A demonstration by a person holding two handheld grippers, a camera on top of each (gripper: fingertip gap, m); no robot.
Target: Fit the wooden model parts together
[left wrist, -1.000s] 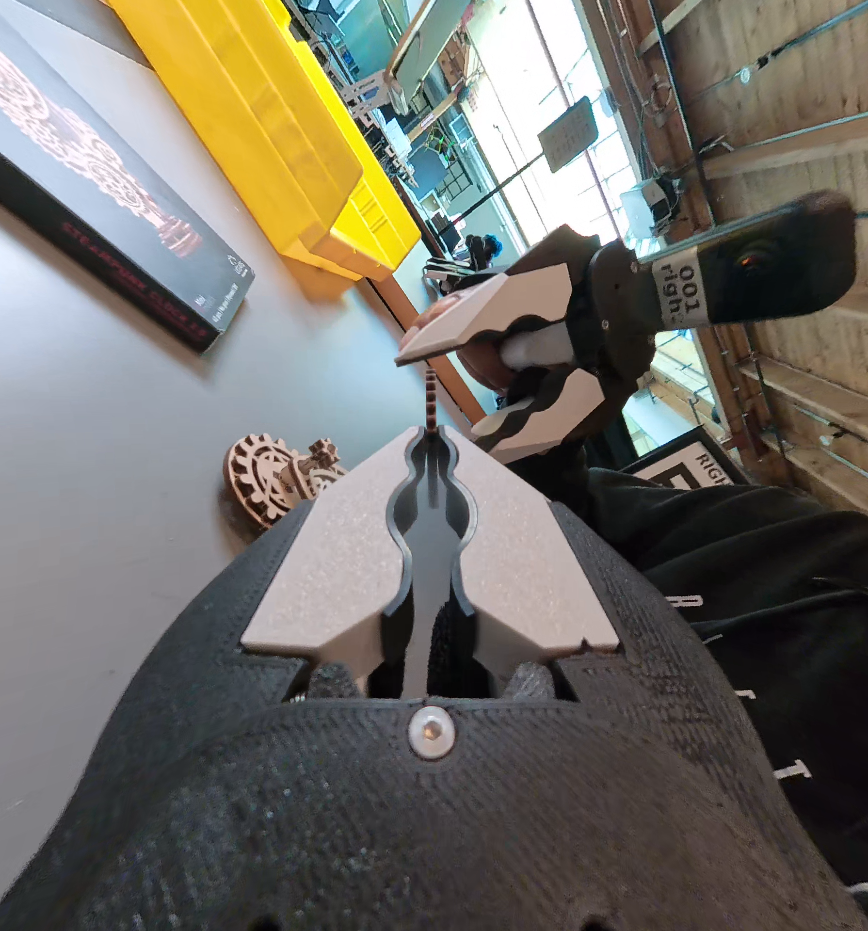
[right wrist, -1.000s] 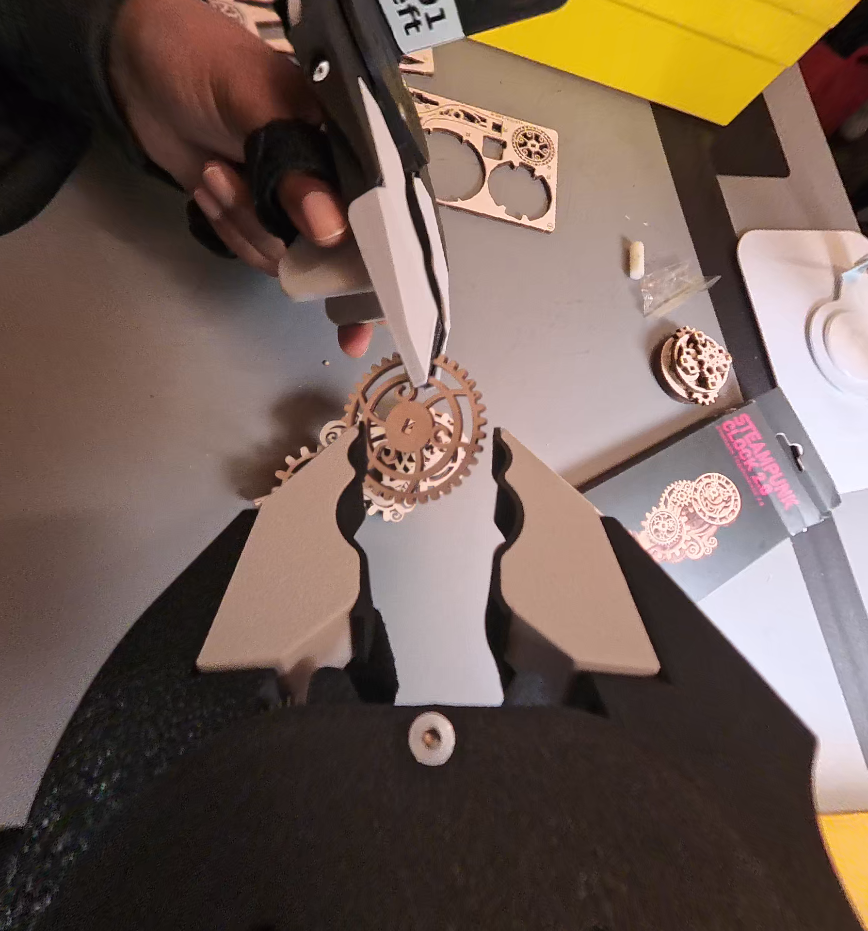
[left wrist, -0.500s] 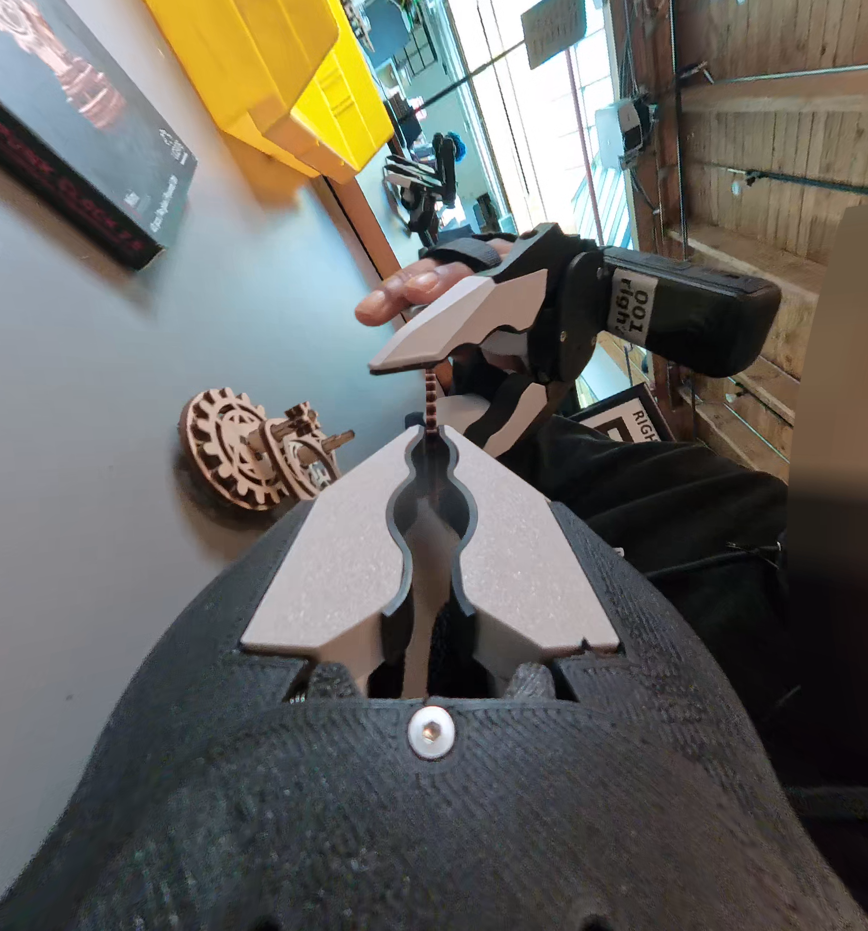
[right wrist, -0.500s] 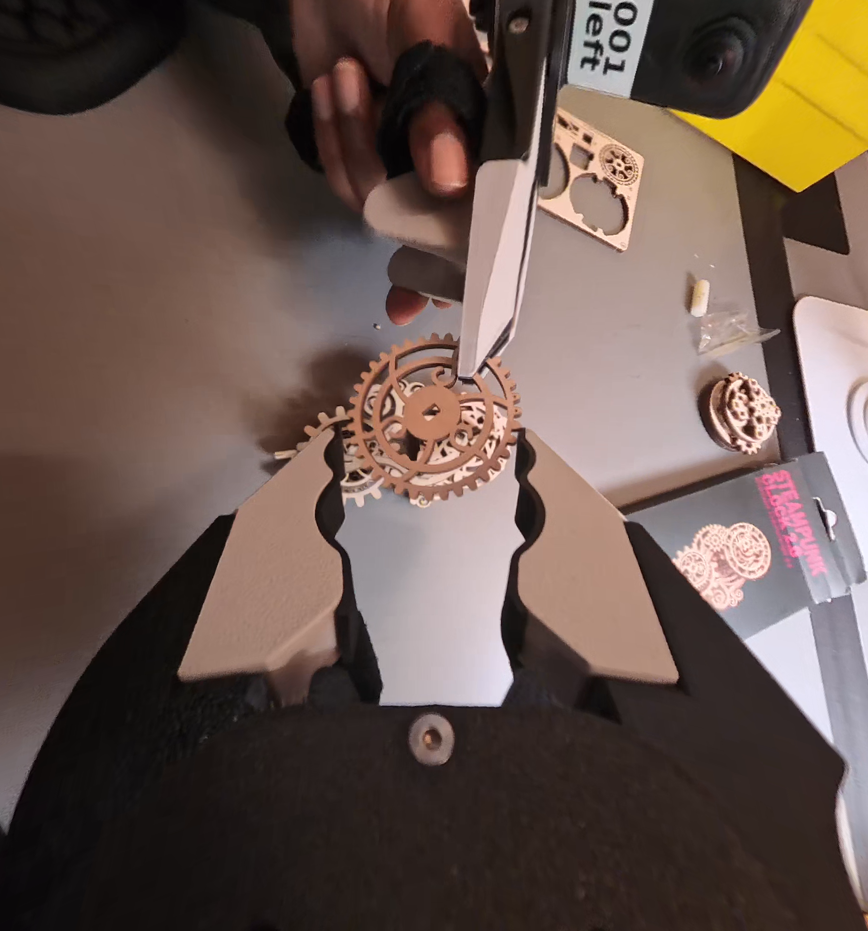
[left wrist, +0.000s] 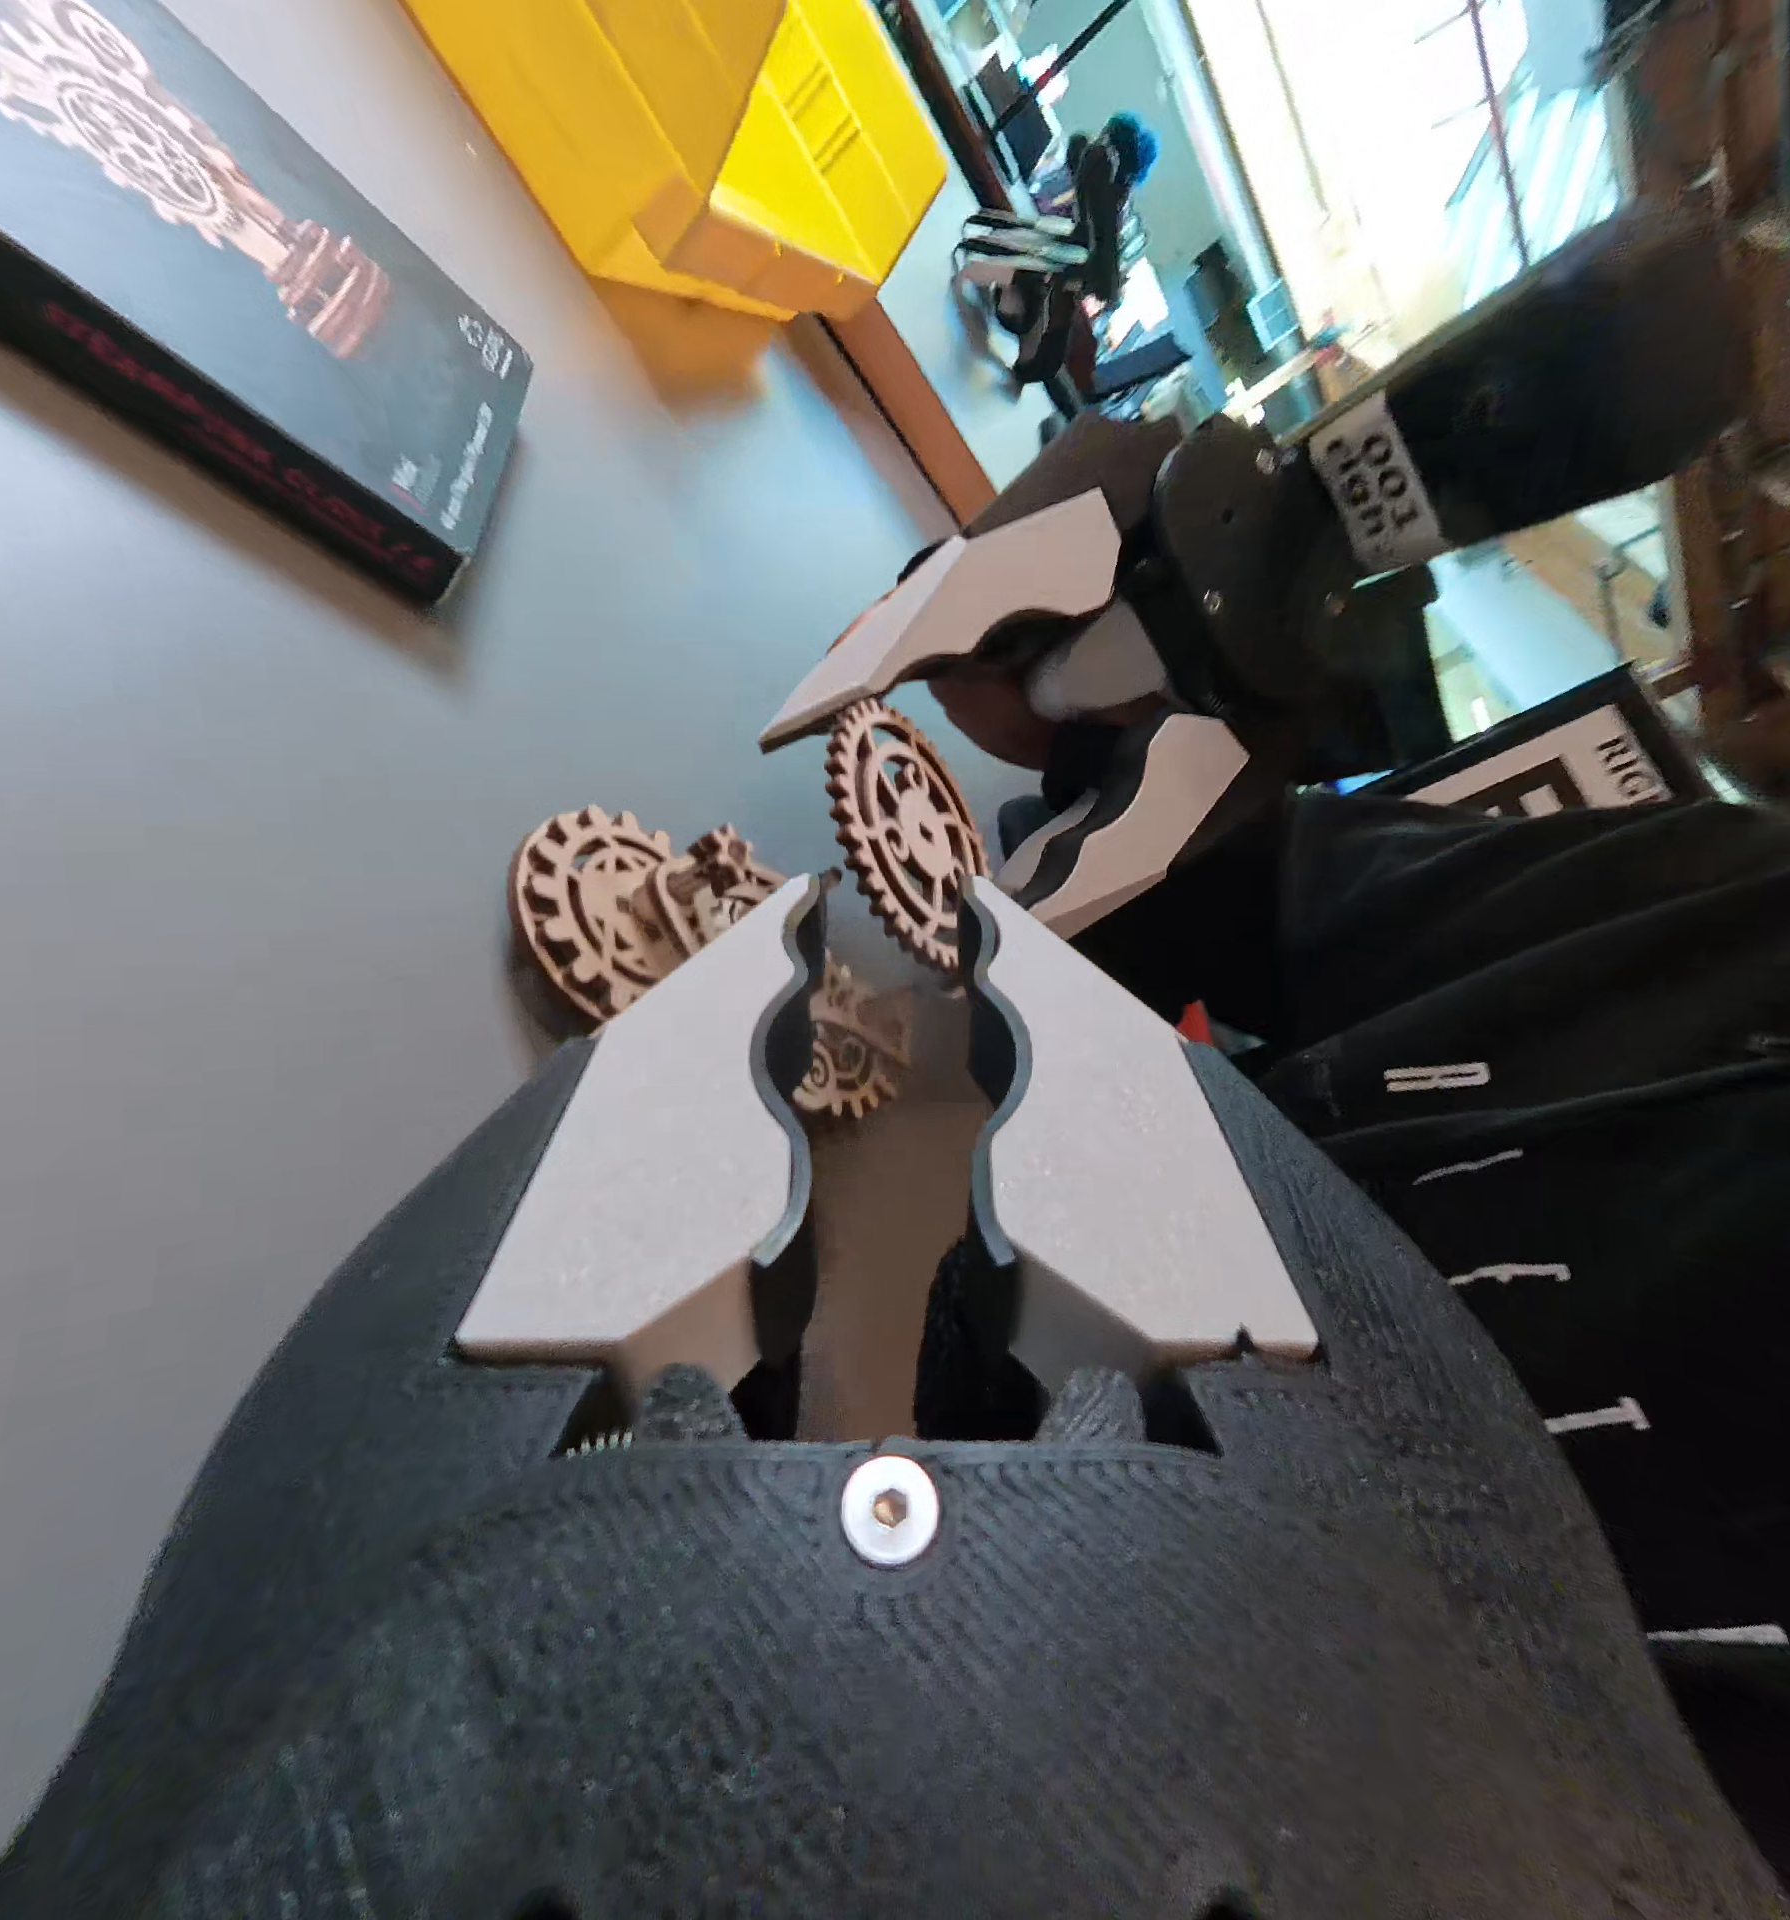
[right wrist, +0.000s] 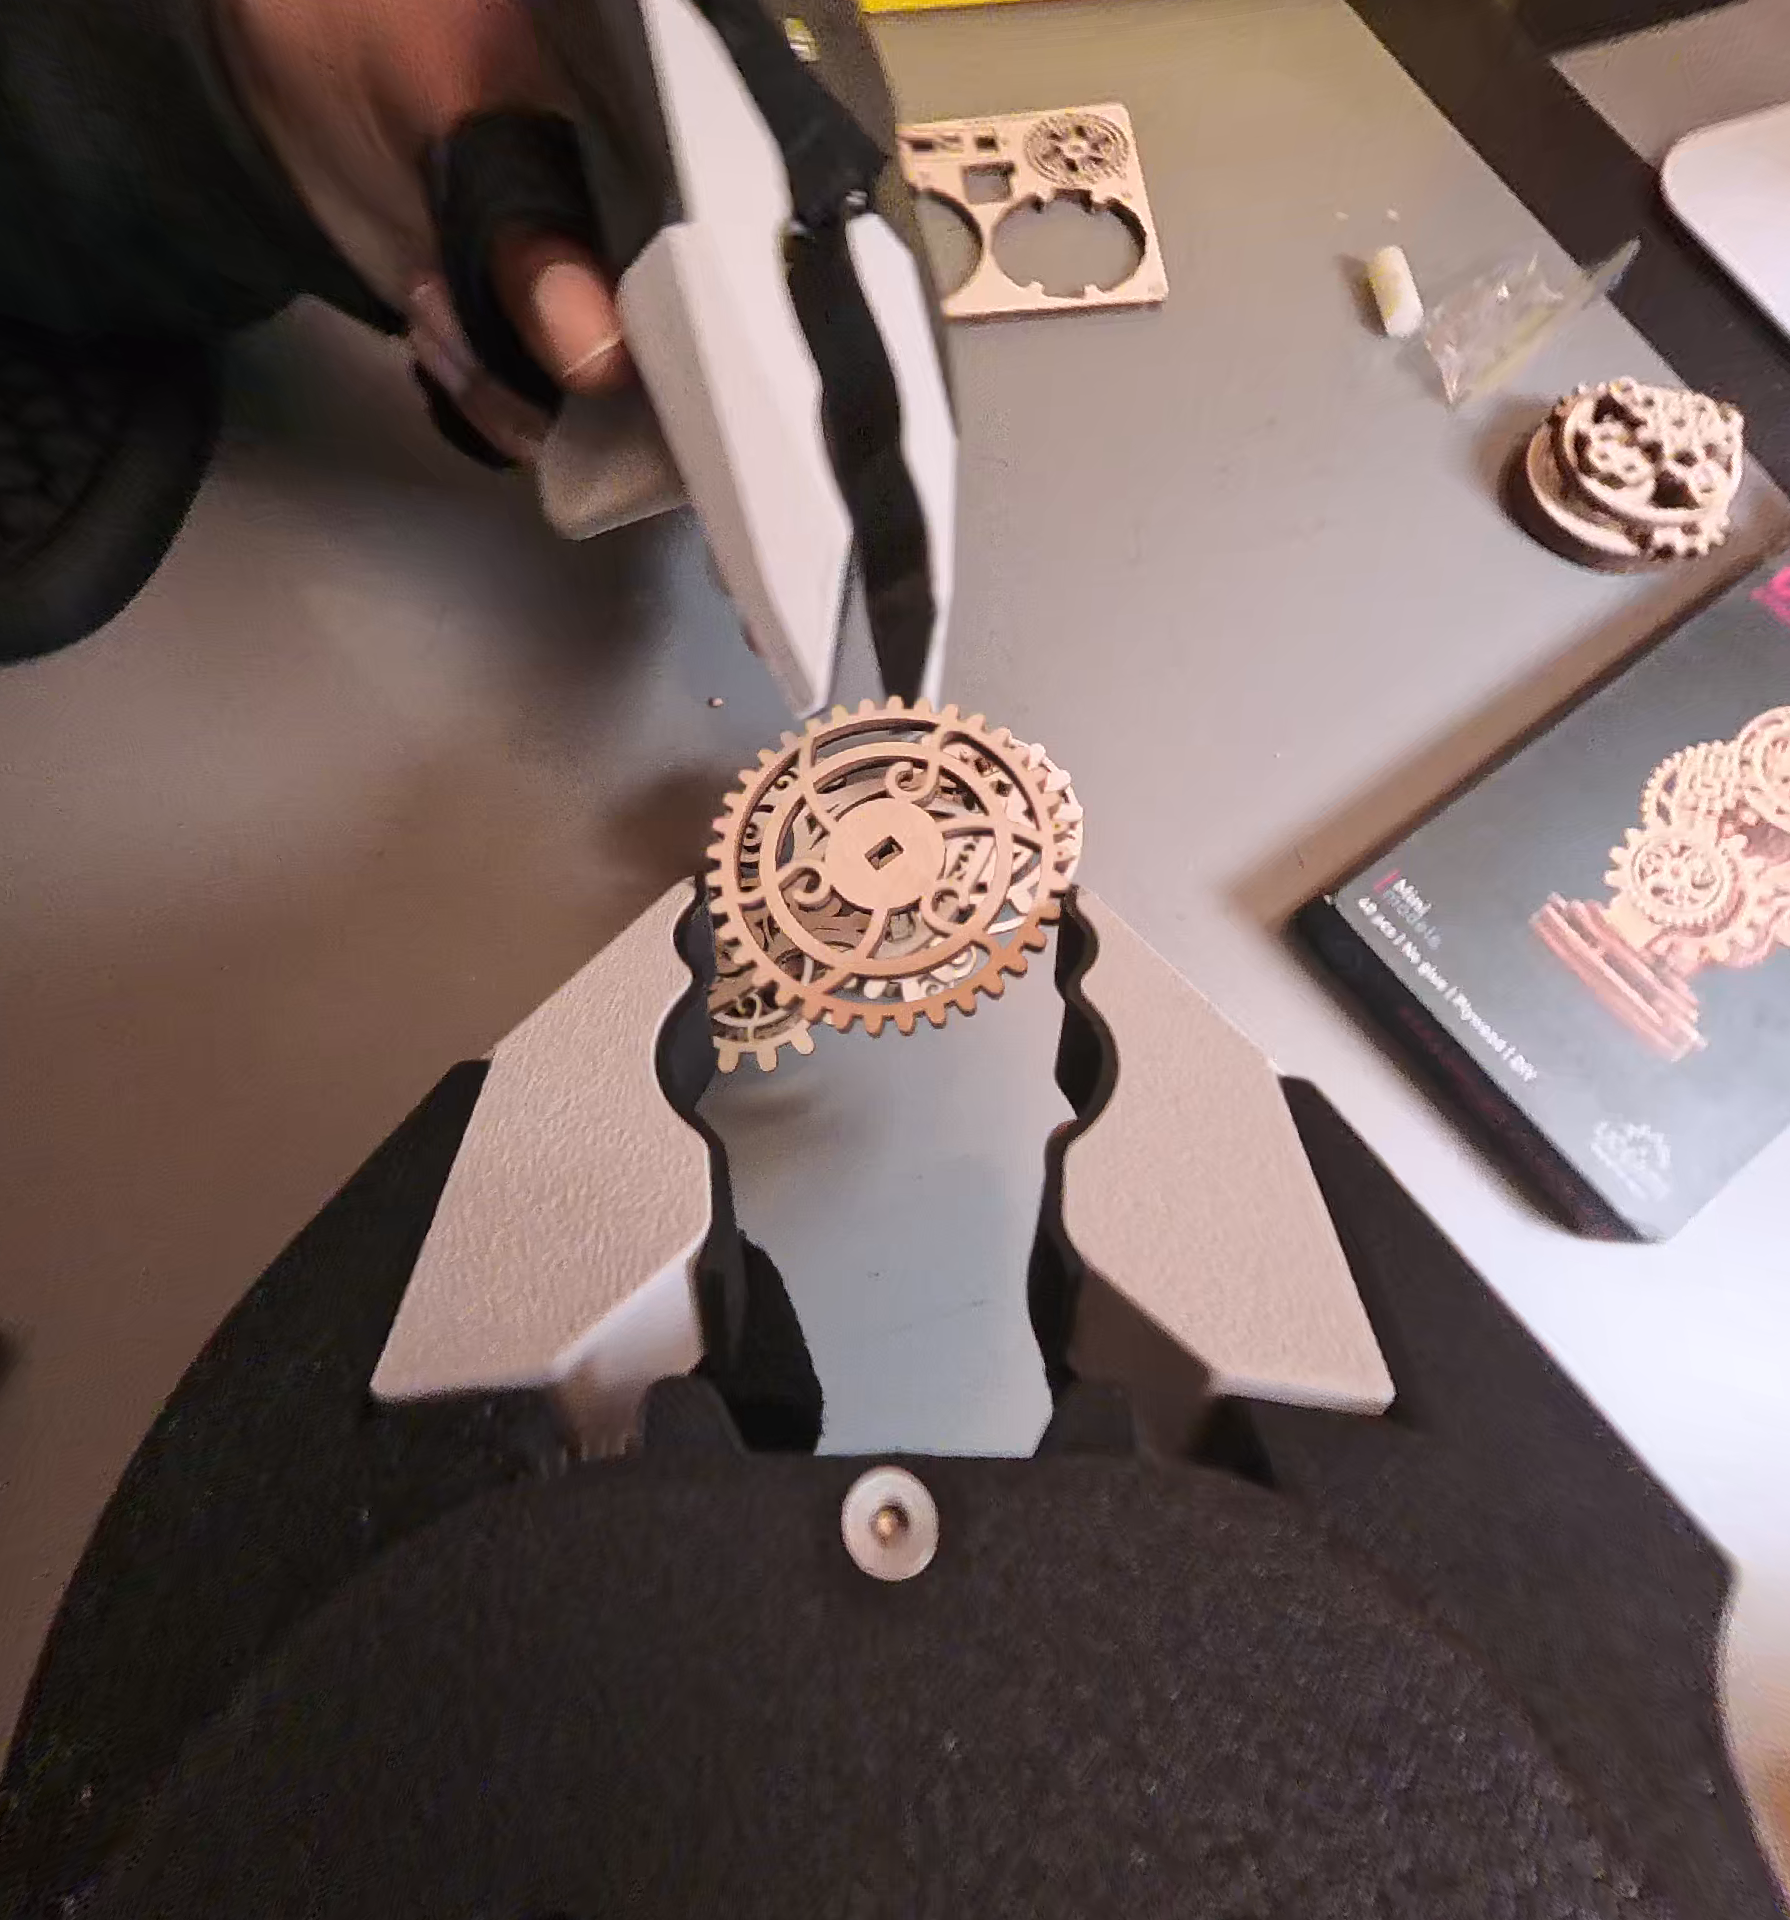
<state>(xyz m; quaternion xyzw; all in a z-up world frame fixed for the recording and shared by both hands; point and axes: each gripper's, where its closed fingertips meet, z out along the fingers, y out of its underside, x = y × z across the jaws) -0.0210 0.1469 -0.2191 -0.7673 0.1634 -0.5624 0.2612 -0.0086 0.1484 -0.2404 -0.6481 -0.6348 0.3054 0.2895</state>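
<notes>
A brown wooden gear wheel (right wrist: 886, 878) with a square centre hole is gripped across its rim by my right gripper (right wrist: 886, 914) and tilts a little above the grey table. In the left wrist view the gear (left wrist: 906, 842) stands on edge between the right gripper's (left wrist: 896, 816) two fingers. My left gripper (left wrist: 891, 894) is open and empty, its tips just short of the gear; it also shows in the right wrist view (right wrist: 865, 686). A paler wooden gear part (right wrist: 756, 1029) lies on the table under the wheel.
A built wooden gear assembly (right wrist: 1629, 468) stands to the right, also in the left wrist view (left wrist: 610, 925). A black model box (right wrist: 1597, 987), a wooden sheet with cut-outs (right wrist: 1036, 208), a small plastic bag (right wrist: 1493, 312) and yellow bins (left wrist: 714, 135) lie around. Less than 4 cm separates the two grippers' tips. Both grippers' tips are roughly 20 centimeters from the built wooden gear assembly (right wrist: 1629, 468).
My left gripper has opened and let go of the gear wheel. My right gripper has closed on the wheel's rim, and the wheel has tilted.
</notes>
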